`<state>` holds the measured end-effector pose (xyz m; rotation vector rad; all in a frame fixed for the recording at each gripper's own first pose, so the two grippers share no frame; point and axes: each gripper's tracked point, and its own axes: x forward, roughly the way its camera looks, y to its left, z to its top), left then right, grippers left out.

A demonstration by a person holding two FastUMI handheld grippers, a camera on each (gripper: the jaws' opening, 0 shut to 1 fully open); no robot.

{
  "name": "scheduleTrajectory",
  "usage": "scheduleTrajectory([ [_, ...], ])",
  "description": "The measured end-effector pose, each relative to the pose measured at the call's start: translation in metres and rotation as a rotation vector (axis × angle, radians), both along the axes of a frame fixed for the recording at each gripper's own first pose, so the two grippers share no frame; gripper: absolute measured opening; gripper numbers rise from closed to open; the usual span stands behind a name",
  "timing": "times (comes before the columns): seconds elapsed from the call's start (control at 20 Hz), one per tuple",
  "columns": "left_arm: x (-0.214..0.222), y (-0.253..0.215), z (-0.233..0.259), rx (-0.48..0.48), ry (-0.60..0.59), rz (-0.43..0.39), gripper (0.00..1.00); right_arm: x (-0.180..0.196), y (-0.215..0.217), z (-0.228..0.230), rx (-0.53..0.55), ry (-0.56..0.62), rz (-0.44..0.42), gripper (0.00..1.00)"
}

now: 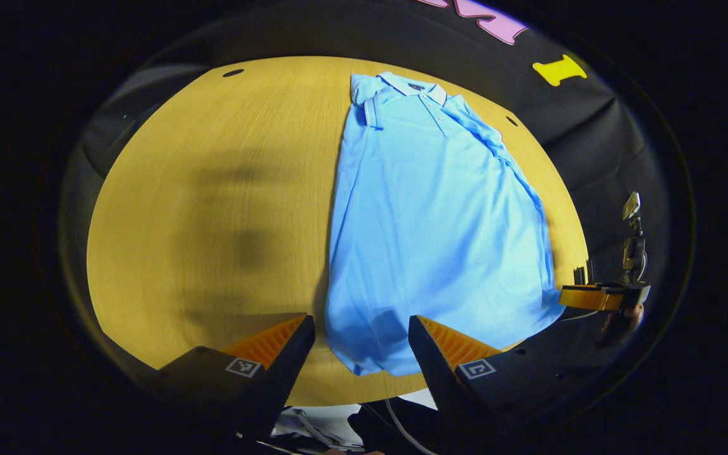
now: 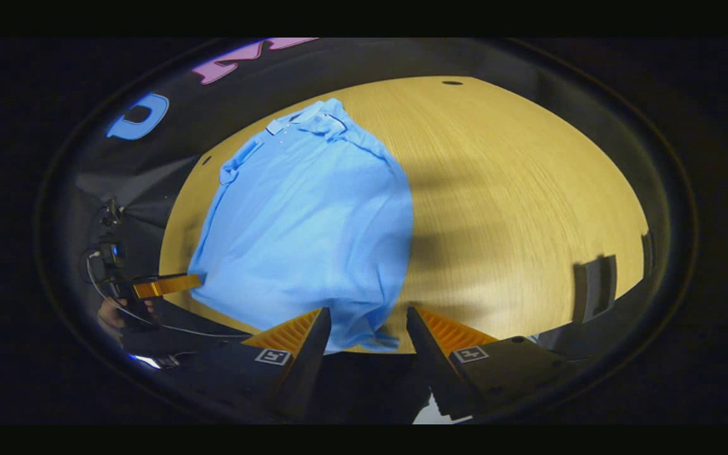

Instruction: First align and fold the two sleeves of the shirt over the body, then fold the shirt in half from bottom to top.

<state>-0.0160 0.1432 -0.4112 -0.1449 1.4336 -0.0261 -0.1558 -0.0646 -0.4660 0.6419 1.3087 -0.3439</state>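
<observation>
A light blue polo shirt (image 1: pixel 433 215) lies flat on the wooden table (image 1: pixel 212 189), collar at the far end, hem toward me, both sleeves tucked in along the body. My left gripper (image 1: pixel 361 319) stands open just above the hem's left corner, which shows between its fingers. In the right gripper view the shirt (image 2: pixel 307 227) lies left of centre. There my right gripper (image 2: pixel 368 311) is open over the hem's right corner at the table's front edge. Each gripper also shows in the other's view, held by a hand: the right gripper (image 1: pixel 594 297) and the left gripper (image 2: pixel 162 285).
Bare tabletop (image 2: pixel 528 189) spreads wide on both sides of the shirt. Small dark holes (image 1: pixel 232 72) sit near the table's far edge. A black object (image 2: pixel 594 287) stands at the table's right edge. Cables (image 1: pixel 402 430) hang below the front edge.
</observation>
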Motion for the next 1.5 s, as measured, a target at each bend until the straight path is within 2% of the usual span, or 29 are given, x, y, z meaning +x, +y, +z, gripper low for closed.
scheduleTrajectory([
  [0.1,-0.002,-0.004,-0.004,0.008,0.015,-0.012,0.98,-0.004,0.011,-0.007,0.038,0.03,-0.031,0.77],
  [0.15,-0.002,-0.004,-0.004,0.026,0.019,-0.017,0.92,0.001,0.013,-0.007,0.053,0.021,-0.048,0.68],
  [0.2,-0.002,-0.006,-0.004,0.034,0.016,-0.032,0.87,0.006,0.014,-0.008,0.064,0.011,-0.059,0.71],
  [0.25,-0.004,-0.01,-0.005,0.028,0.016,-0.049,0.75,0.009,0.018,-0.011,0.077,0.005,-0.064,0.71],
  [0.3,-0.004,-0.014,-0.006,0.01,0.017,-0.068,0.7,0.01,0.014,-0.017,0.086,0.007,-0.079,0.5],
  [0.4,-0.001,-0.02,-0.007,-0.012,-0.009,-0.09,0.34,0.02,0.015,-0.019,0.179,-0.027,-0.195,0.05],
  [0.45,-0.001,-0.017,-0.009,-0.002,-0.013,-0.096,0.16,0.025,0.015,-0.021,0.211,-0.044,-0.23,0.12],
  [0.55,0.003,-0.017,-0.007,0.002,-0.031,-0.093,0.1,0.034,0.01,-0.022,0.207,-0.074,-0.219,0.07],
  [0.65,0.011,-0.016,0.004,-0.012,-0.081,-0.102,0.08,0.052,0.006,-0.008,0.217,-0.15,-0.192,0.05],
  [0.7,0.018,-0.016,0.01,-0.017,-0.115,-0.107,0.08,0.064,0.004,0.002,0.229,-0.199,-0.182,0.0],
  [0.75,0.026,-0.015,0.017,-0.024,-0.151,-0.109,0.08,0.074,0.0,0.01,0.228,-0.245,-0.164,0.05],
  [0.95,0.072,-0.012,0.052,-0.042,-0.316,-0.106,0.07,0.119,-0.014,0.046,0.228,-0.385,-0.09,0.05],
  [1.0,0.085,-0.013,0.063,-0.05,-0.355,-0.101,0.07,0.131,-0.018,0.053,0.233,-0.416,-0.081,0.0],
  [1.05,0.097,-0.013,0.072,-0.057,-0.389,-0.095,0.07,0.145,-0.022,0.06,0.232,-0.448,-0.071,0.05],
  [1.2,0.14,-0.009,0.094,-0.053,-0.466,-0.079,0.07,0.191,-0.041,0.083,0.197,-0.538,-0.019,0.05],
  [1.25,0.156,-0.007,0.099,-0.047,-0.483,-0.071,0.07,0.21,-0.048,0.09,0.176,-0.57,0.002,0.0],
  [1.3,0.172,-0.005,0.104,-0.043,-0.495,-0.065,0.07,0.232,-0.058,0.099,0.151,-0.601,0.023,0.11],
  [1.35,0.192,-0.005,0.109,-0.036,-0.514,-0.059,0.07,0.251,-0.069,0.108,0.12,-0.627,0.044,0.0],
  [1.4,0.212,-0.003,0.114,-0.028,-0.536,-0.055,0.07,0.274,-0.08,0.115,0.092,-0.651,0.065,0.0],
  [1.45,0.232,-0.001,0.118,-0.017,-0.555,-0.05,0.12,0.296,-0.091,0.12,0.075,-0.671,0.074,0.05],
  [1.5,0.253,0.004,0.118,0.001,-0.567,-0.034,0.07,0.318,-0.103,0.122,0.059,-0.685,0.081,0.11],
])
